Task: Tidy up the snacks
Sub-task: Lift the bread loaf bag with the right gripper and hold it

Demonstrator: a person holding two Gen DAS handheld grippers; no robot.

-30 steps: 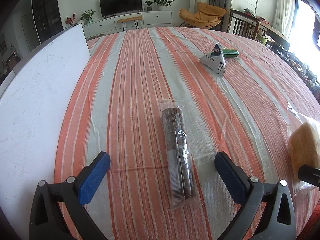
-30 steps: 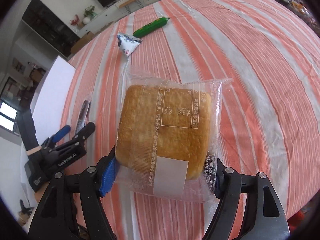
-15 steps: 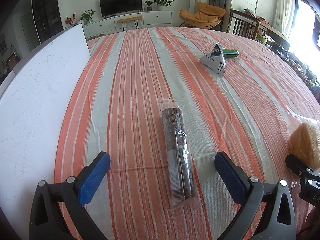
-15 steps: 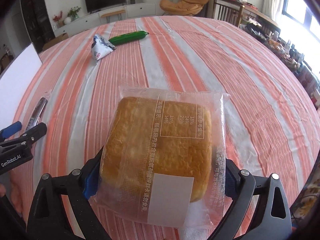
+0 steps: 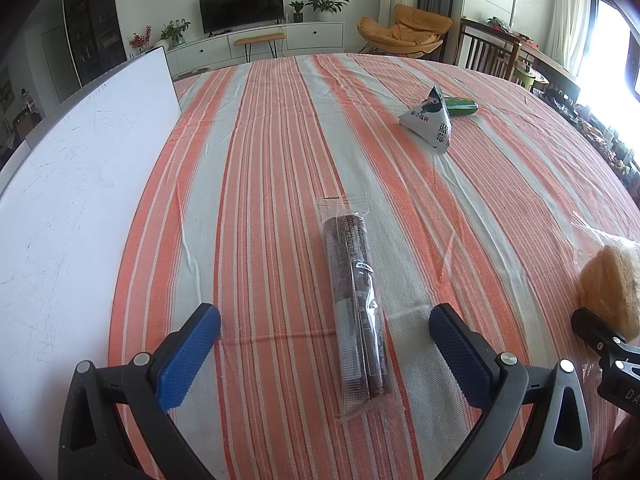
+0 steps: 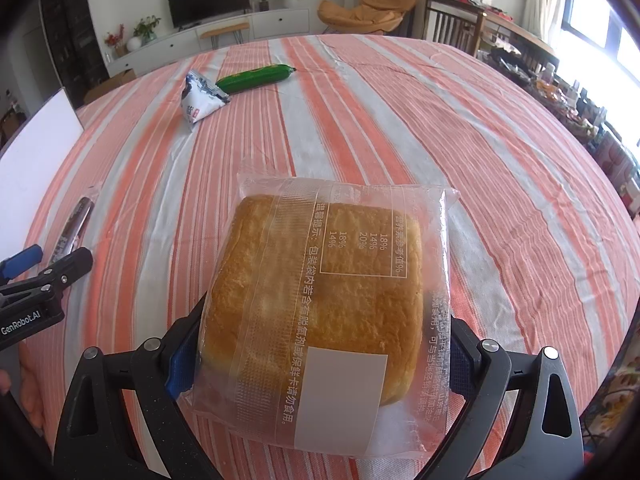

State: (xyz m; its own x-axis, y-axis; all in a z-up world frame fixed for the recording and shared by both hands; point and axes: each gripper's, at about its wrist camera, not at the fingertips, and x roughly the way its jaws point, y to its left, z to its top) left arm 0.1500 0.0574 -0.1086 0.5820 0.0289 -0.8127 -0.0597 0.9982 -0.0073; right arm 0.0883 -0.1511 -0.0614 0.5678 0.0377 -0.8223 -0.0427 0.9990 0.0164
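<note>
Wide-spread right gripper (image 6: 320, 344) fingers flanking bagged bread (image 6: 324, 280), apparently unclamped; left gripper (image 5: 324, 344) empty, open: risks crushing soft loaf.

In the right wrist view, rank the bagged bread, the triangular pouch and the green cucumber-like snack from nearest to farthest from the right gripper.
1. Bagged bread: between the fingers of the right gripper, centre foreground.
2. Triangular pouch: far up the striped cloth, left of centre.
3. Green cucumber-like snack: just beyond the pouch, a little to its right.
</note>
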